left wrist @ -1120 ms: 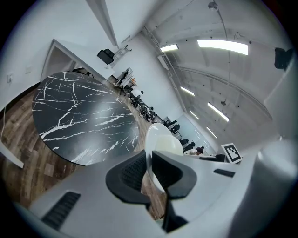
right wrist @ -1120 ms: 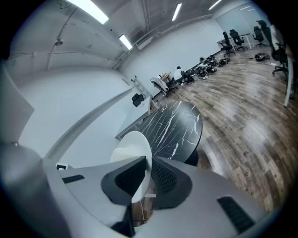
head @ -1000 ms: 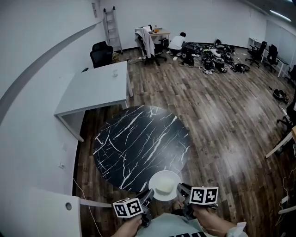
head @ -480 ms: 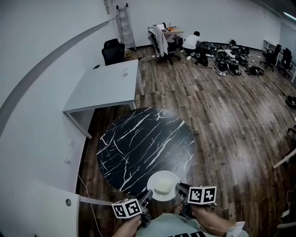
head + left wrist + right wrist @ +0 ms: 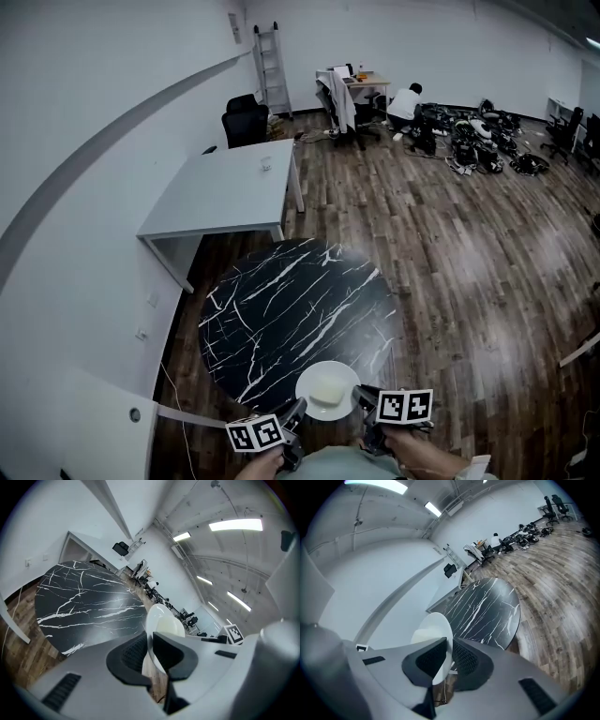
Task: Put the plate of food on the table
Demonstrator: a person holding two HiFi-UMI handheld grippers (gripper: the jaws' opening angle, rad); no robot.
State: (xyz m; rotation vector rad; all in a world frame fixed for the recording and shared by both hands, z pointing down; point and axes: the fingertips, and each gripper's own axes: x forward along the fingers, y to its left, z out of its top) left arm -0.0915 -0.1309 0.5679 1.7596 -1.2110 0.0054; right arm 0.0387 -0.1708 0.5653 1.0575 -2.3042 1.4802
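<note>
Dark wood flooring surrounds the round black white-veined marble table (image 5: 281,309). Over its near edge hangs the round white plate (image 5: 325,412) bearing a pale food slab (image 5: 328,384). The left gripper (image 5: 297,410) and right gripper (image 5: 360,397) each clench opposite rims, probably to keep it level.

I record a white cube (image 5: 255,433) with black square markers on the left gripper (image 5: 298,407) and on the right gripper (image 5: 360,395). Housings are grey, with black ribbed pads (image 5: 133,653). The person wears a pale top (image 5: 342,466).
</note>
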